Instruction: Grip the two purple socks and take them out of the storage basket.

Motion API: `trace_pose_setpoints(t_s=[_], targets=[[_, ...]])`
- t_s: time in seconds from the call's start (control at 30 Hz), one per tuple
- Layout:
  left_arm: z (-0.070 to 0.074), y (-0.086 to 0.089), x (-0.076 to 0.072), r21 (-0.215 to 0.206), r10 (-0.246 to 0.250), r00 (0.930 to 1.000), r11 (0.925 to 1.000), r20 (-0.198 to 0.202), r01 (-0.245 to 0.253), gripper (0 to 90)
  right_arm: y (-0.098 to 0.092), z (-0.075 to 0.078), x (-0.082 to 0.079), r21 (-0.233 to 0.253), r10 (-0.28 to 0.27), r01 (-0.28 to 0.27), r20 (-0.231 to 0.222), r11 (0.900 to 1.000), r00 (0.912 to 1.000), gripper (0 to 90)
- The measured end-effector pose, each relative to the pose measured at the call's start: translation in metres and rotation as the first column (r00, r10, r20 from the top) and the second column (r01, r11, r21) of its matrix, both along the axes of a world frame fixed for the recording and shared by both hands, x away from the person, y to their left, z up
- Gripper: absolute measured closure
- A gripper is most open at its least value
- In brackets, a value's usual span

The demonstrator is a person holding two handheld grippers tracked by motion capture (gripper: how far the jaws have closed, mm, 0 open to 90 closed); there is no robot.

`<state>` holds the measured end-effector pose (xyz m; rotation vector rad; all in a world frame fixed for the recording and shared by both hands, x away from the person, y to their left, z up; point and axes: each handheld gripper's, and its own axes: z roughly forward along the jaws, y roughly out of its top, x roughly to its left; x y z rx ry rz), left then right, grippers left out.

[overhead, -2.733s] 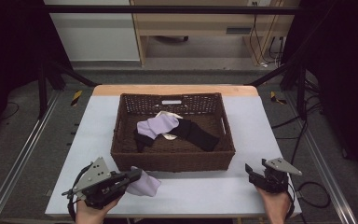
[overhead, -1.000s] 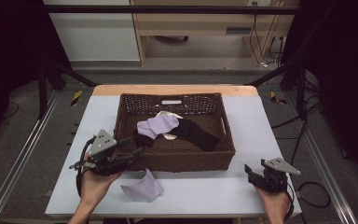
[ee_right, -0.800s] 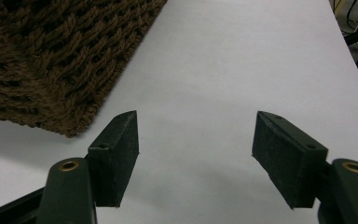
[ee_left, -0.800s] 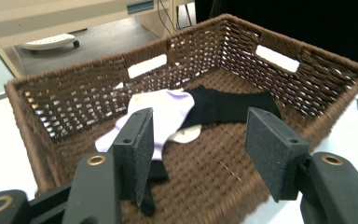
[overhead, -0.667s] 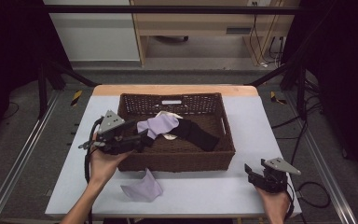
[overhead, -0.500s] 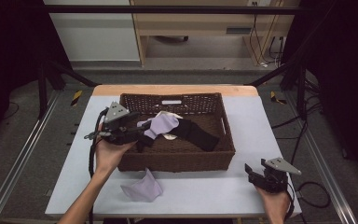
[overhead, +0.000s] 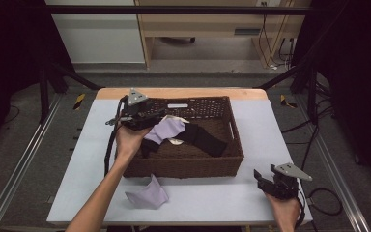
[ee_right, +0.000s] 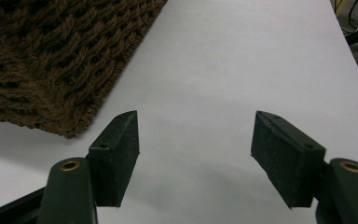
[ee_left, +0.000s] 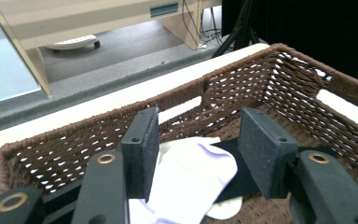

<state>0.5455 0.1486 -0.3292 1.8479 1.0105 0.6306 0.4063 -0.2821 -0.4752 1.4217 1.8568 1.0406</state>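
Reaching into wicker basket — left gripper, jaws apart, over lavender sock at basket's left; next: lower, clamp. Right gripper — jaws apart, idle near right on table

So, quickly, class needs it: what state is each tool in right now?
Left tool: open, holding nothing, over the pale sock in the basket.
Right tool: open, holding nothing, above the table.

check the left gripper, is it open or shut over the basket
Open. In the left gripper view the left gripper has its jaws spread wide, with the lavender sock lying in the basket visible between them, not clamped.
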Motion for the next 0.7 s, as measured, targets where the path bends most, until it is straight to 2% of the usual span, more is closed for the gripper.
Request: trace_pose_setpoints(t_s=[0.07,0.17,0.2,0.23,0.3,0.33,0.4,0.5,0.53,0.63,0.7], targets=[[-0.002,-0.001,0.003,-0.002,0.006,1.0000,1.0000,0.001,-0.006,47.9,0.000,0.000,0.000,-0.002,0.003,-0.003,0.001,1.000,1.0000,32.4],[-0.012,-0.002,0.017,0.028,0.047,0.9988,0.9985,-0.014,-0.047,48.4,0.000,0.000,0.000,0.002,0.001,-0.001,0.000,1.000,1.0000,32.4],[-0.012,-0.002,0.017,0.028,0.047,0.9988,0.9985,-0.014,-0.047,48.5,0.000,0.000,0.000,0.002,0.001,-0.001,0.000,1.000,1.0000,32.4],[-0.020,-0.003,0.026,0.058,0.071,0.9967,0.9960,-0.041,-0.068,48.5,0.000,0.000,0.000,0.001,0.002,-0.002,-0.001,1.000,1.0000,32.4],[-0.029,-0.003,0.033,0.087,0.083,0.9939,0.9933,-0.073,-0.076,48.1,0.001,0.000,0.000,0.005,0.002,-0.002,-0.005,1.000,1.0000,32.4],[-0.029,-0.003,0.033,0.087,0.083,0.9939,0.9933,-0.073,-0.076,47.9,0.001,0.000,0.000,0.005,0.002,-0.002,-0.005,1.000,1.0000,32.4],[-0.041,-0.004,0.041,0.120,0.105,0.9895,0.9884,-0.100,-0.093,47.8,0.001,0.000,0.000,0.004,0.003,-0.003,-0.005,1.000,1.0000,32.4],[-0.054,-0.003,0.047,0.123,0.106,0.9825,0.9886,-0.153,-0.087,47.8,0.000,0.000,0.000,0.004,0.003,-0.003,-0.001,1.000,1.0000,32.3],[-0.055,-0.003,0.049,0.114,0.099,0.9795,0.9903,-0.176,-0.079,47.7,0.000,-0.001,0.000,0.003,0.004,-0.004,-0.001,1.000,1.0000,32.3],[-0.057,-0.003,0.050,0.126,0.099,0.9771,0.9891,-0.188,-0.076,47.0,0.001,-0.001,0.000,0.004,0.006,-0.006,-0.005,1.000,1.0000,32.3],[-0.063,-0.004,0.053,0.170,0.095,0.9662,0.9840,-0.240,-0.055,45.7,0.001,-0.001,0.001,0.004,0.007,-0.007,-0.005,1.000,1.0000,32.3]])
